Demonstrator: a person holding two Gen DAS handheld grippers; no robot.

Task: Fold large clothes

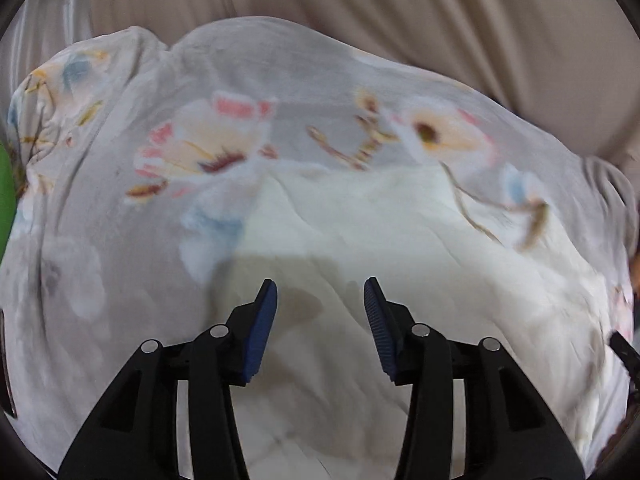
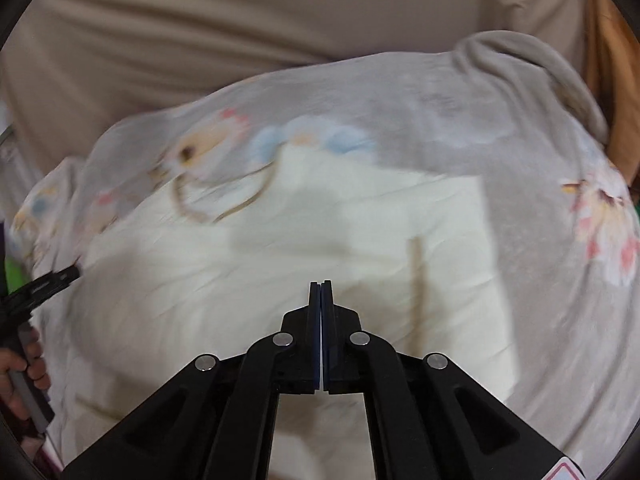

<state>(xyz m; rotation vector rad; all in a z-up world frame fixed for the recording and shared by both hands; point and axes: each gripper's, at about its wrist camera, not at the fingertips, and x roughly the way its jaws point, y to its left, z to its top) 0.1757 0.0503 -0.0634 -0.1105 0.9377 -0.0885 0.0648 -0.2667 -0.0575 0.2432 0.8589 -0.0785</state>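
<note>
A large grey floral cloth (image 1: 248,92) lies spread out, with a cream part (image 1: 360,216) folded over it in the middle. It also shows in the right wrist view (image 2: 460,128), the cream part (image 2: 280,240) in front. My left gripper (image 1: 320,292) is open and empty, just above the cream cloth. My right gripper (image 2: 321,286) is shut with nothing between its pads, above the cream part. The left gripper and the hand holding it show at the left edge of the right wrist view (image 2: 48,280).
A beige sheet (image 1: 400,12) covers the surface behind the cloth, also in the right wrist view (image 2: 200,32). A green thing (image 1: 6,192) sits at the far left edge. A brown wooden surface (image 2: 612,80) shows at the far right.
</note>
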